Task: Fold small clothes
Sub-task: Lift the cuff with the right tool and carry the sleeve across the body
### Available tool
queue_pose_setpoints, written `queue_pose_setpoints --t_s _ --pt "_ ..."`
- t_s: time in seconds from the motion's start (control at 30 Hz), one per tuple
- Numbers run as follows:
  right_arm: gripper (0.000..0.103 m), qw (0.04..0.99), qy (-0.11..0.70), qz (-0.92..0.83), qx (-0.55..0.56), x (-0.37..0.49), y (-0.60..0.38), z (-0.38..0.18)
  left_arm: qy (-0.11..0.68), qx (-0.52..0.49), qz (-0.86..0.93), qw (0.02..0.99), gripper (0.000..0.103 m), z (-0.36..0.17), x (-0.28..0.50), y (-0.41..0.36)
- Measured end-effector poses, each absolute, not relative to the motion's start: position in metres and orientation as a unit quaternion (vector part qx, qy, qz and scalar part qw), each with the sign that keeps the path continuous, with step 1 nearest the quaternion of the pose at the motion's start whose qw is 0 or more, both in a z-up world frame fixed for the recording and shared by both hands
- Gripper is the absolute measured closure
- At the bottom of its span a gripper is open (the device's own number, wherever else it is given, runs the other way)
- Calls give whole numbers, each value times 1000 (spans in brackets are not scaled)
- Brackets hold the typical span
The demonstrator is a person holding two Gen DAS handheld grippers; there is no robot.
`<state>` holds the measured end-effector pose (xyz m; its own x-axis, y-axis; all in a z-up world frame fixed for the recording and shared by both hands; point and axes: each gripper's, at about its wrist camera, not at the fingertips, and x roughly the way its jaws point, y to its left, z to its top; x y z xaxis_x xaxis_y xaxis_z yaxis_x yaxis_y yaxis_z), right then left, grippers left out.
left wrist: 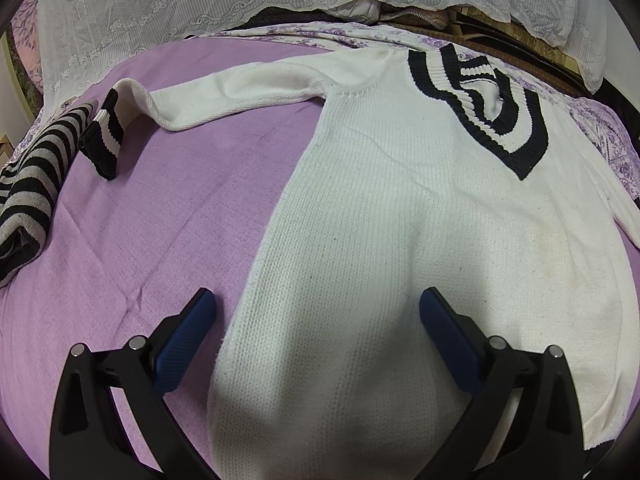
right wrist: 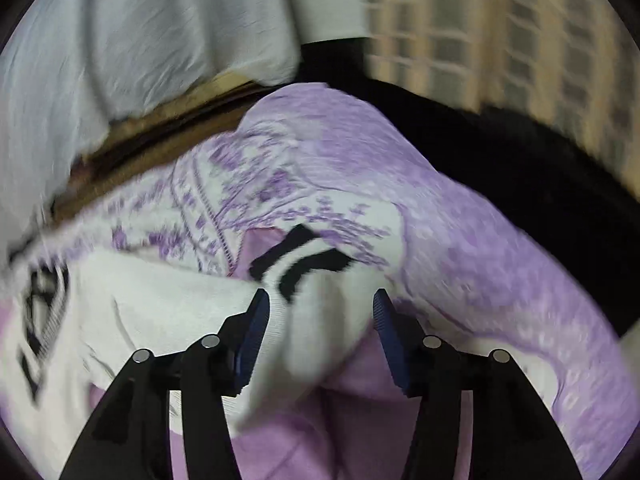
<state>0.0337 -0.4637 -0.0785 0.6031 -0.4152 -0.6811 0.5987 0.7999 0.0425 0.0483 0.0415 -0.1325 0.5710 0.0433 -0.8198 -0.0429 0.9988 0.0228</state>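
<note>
A white knit sweater (left wrist: 400,200) with a black-and-white striped V-collar (left wrist: 500,120) lies flat on the purple sheet (left wrist: 160,220). Its left sleeve (left wrist: 240,88) stretches out sideways and ends in a striped cuff (left wrist: 102,136). My left gripper (left wrist: 318,294) is open wide just above the sweater's lower body, one finger over the sheet and one over the knit. In the blurred right wrist view, the sweater's other sleeve (right wrist: 320,320), with its striped cuff (right wrist: 304,256), lies between the fingers of my open right gripper (right wrist: 321,294). The pads stand apart from the cloth.
A folded grey-and-black striped garment (left wrist: 32,184) lies at the left of the bed. White lace cloth (left wrist: 200,0) covers things behind the bed. Purple floral bedding (right wrist: 320,160) bunches beyond the right sleeve, with the dark drop of the bed's edge (right wrist: 520,160) at the right.
</note>
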Motion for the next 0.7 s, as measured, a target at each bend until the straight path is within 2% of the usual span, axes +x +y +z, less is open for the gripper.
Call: queue_pose_setpoints --t_s 0.07,0.1,0.17,0.37,0.47,0.53,0.63,0.7 --pt "49 878 375 -284 92 52 -453 -87 463 0 24 886 4 -132 48 42" --pt "59 870 392 -291 72 58 -452 -96 463 0 24 886 4 -132 49 42" --pt "90 861 394 -312 73 54 -459 -104 463 -1 24 886 4 -132 48 42" --pt "92 871 309 -259 281 -15 -502 -95 462 -1 24 886 4 -133 48 42" --pt "91 829 298 -220 420 -37 -523 -125 462 -1 24 886 4 -133 48 42" --pt "93 819 298 -206 446 -40 -527 -139 465 -1 24 885 4 -132 48 42" --pt "90 823 288 -205 444 -41 -525 -133 484 8 22 875 4 -126 55 41" --pt "92 832 272 -209 436 -45 -522 -125 489 -4 7 872 4 -114 63 41"
